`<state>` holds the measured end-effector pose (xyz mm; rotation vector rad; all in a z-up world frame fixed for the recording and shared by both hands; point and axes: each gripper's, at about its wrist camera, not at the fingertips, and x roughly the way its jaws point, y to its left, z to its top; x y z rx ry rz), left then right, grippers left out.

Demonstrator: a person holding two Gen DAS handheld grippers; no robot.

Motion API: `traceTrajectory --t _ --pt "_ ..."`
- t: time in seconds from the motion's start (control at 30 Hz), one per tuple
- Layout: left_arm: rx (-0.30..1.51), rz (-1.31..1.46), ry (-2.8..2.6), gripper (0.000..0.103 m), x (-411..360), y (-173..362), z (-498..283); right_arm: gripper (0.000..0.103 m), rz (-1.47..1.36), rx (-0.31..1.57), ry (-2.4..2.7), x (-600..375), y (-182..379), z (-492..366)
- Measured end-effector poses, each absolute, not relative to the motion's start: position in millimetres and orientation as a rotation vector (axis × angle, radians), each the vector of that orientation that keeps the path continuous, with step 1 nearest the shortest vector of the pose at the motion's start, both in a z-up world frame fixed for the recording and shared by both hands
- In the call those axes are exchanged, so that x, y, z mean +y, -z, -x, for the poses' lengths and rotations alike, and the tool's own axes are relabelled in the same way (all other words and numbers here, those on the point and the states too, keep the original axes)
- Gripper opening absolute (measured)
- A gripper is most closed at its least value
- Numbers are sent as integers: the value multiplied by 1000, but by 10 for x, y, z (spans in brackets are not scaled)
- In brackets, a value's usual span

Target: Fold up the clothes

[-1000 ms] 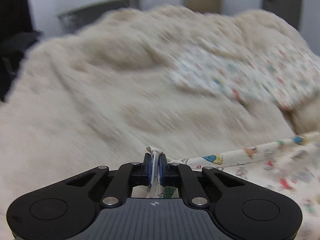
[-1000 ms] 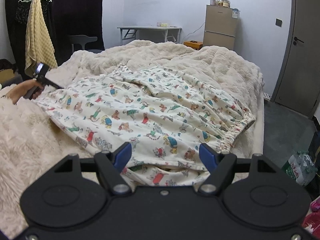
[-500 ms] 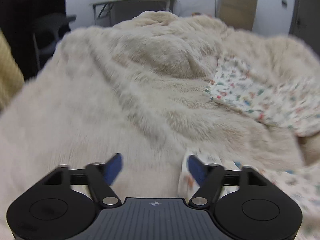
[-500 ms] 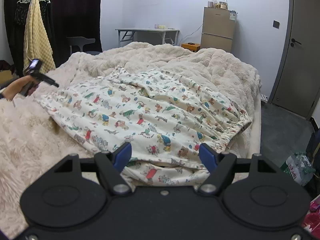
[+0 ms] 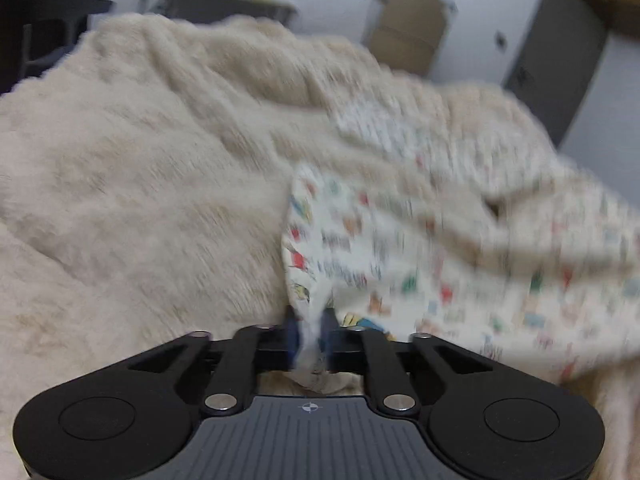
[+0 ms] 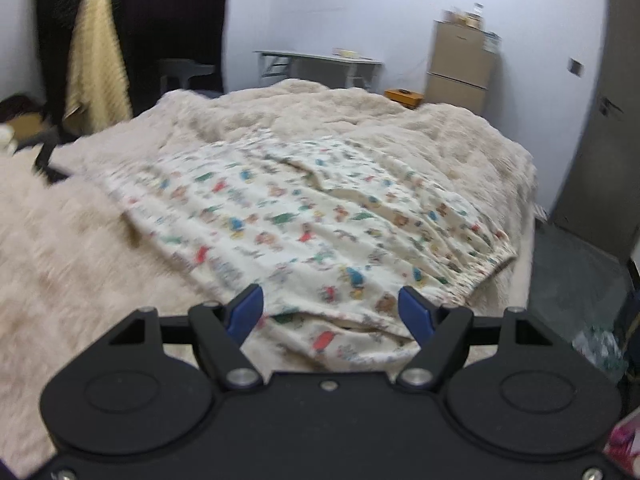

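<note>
Left tool re-grips the garment's edge

Half a second ago the left tool (image 5: 309,334) gaped; now it clamps the printed garment (image 5: 400,248). Right tool (image 6: 329,312) stands apart, ready.

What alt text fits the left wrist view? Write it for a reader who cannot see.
The left gripper is shut on a bunched edge of the cartoon-print garment, which trails off to the right over a fluffy beige blanket. The picture is motion-blurred; a wall, a table and a cabinet show faintly behind.
</note>
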<state>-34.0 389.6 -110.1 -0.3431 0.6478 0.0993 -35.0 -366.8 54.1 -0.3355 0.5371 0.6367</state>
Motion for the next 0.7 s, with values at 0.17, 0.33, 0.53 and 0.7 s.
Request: traceTrajectory --t 0.17,0.33,0.53,0.7 --pt "610 237 -275 18 3935 855 436 73 530 442 -766 -3463 -475 658" --pt "542 45 -263 50 3473 439 541 72 645 382 -763 -3279 -379 702" --pt "460 -176 114 62 2666 106 775 59 688 391 -731 -3229 -205 584" --pt "497 -453 399 78 2133 463 955 62 694 380 -714 -3269 -52 507"
